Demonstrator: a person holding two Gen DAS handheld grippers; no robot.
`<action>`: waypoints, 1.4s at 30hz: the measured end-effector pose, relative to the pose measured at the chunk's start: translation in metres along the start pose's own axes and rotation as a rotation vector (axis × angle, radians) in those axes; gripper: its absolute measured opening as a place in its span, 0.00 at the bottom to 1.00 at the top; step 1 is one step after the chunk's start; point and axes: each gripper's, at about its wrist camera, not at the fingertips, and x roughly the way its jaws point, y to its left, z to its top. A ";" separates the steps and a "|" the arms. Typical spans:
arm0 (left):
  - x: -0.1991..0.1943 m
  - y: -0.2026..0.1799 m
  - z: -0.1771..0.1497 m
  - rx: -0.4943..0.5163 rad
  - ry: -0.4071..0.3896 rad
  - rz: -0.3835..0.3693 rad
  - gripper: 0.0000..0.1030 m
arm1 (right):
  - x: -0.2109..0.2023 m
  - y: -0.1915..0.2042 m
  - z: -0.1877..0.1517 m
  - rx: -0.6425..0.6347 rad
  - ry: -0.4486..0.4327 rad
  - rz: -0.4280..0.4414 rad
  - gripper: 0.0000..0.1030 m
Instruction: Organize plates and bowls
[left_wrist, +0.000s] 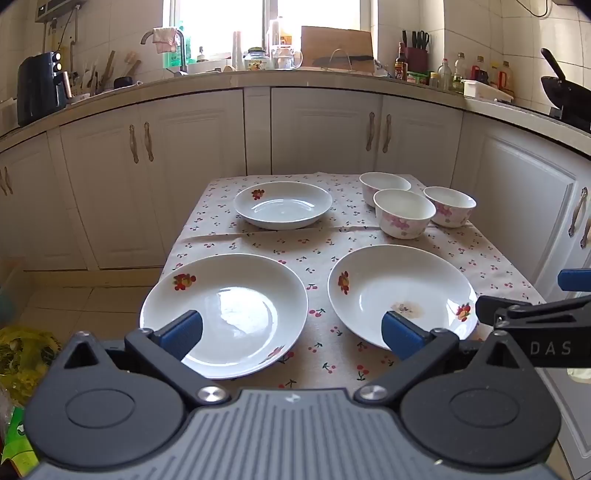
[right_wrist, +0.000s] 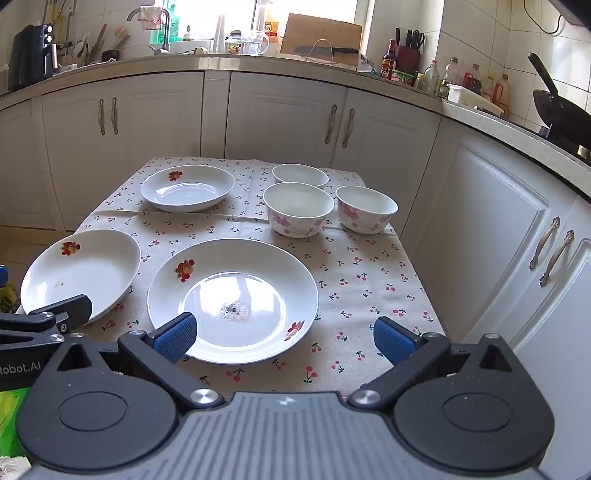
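Three white plates with fruit prints lie on a cherry-print tablecloth (left_wrist: 314, 254): a near left plate (left_wrist: 225, 314), a near right plate (left_wrist: 400, 291) with a small smudge, and a smaller far plate (left_wrist: 283, 205). Three white bowls with pink flowers stand at the far right: (left_wrist: 404, 212), (left_wrist: 384, 186), (left_wrist: 449, 205). My left gripper (left_wrist: 291, 334) is open and empty above the near edge, between the two near plates. My right gripper (right_wrist: 284, 338) is open and empty over the near right plate (right_wrist: 232, 299). The bowls (right_wrist: 298, 208) and the far plate (right_wrist: 187, 187) also show in the right wrist view.
White kitchen cabinets (left_wrist: 321, 129) and a cluttered counter (left_wrist: 258, 75) curve behind and to the right of the table. A wok (left_wrist: 563, 92) sits on the right counter. Yellow and green bags (left_wrist: 22, 354) lie on the floor at the left.
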 end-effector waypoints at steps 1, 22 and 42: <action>0.000 0.000 0.000 0.003 0.003 0.000 0.99 | 0.000 0.001 -0.001 0.001 0.000 0.001 1.00; -0.004 -0.001 0.000 0.007 -0.012 -0.012 0.99 | -0.007 0.001 0.000 0.002 -0.022 -0.018 1.00; -0.005 -0.001 0.000 0.008 -0.014 -0.012 0.99 | -0.007 0.002 -0.001 -0.002 -0.027 -0.026 1.00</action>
